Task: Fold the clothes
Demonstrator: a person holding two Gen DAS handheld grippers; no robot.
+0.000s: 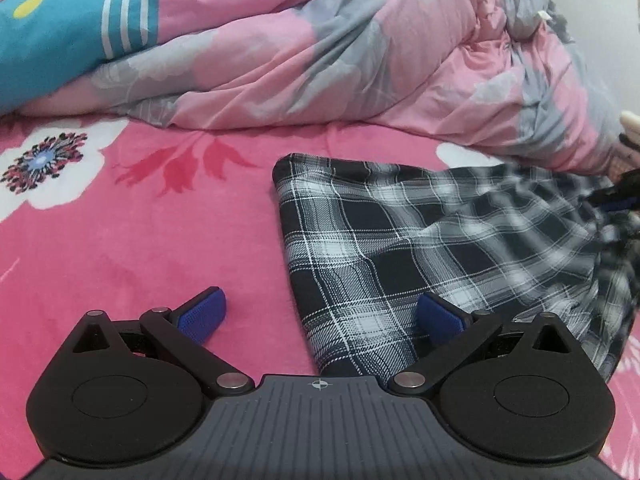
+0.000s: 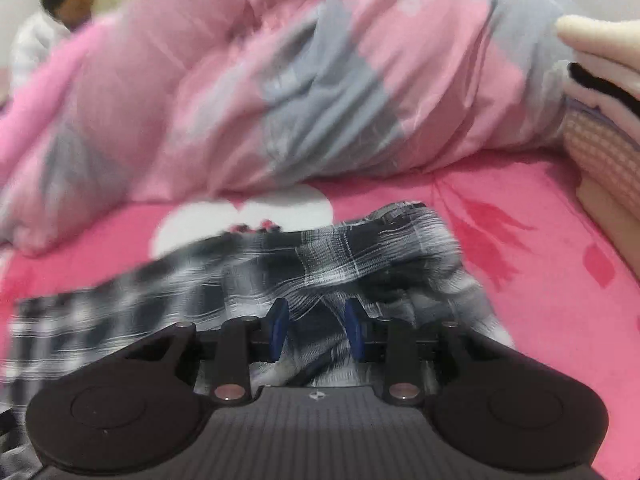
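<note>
Evidently the plaid garment was only partly folded on the bed, bunched cloth being gripped by the right gripper, while the left gripper was held wide open and empty.

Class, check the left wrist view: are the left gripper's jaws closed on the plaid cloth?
No: the left gripper stands wide open, with the black-and-white plaid cloth unclamped.

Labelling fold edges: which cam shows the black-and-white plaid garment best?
Left wrist. The black-and-white plaid garment lies sharp there, with its folded edge and corner clear on the pink floral bedsheet. Right wrist shows it motion-blurred and bunched between the right gripper pads.
</note>
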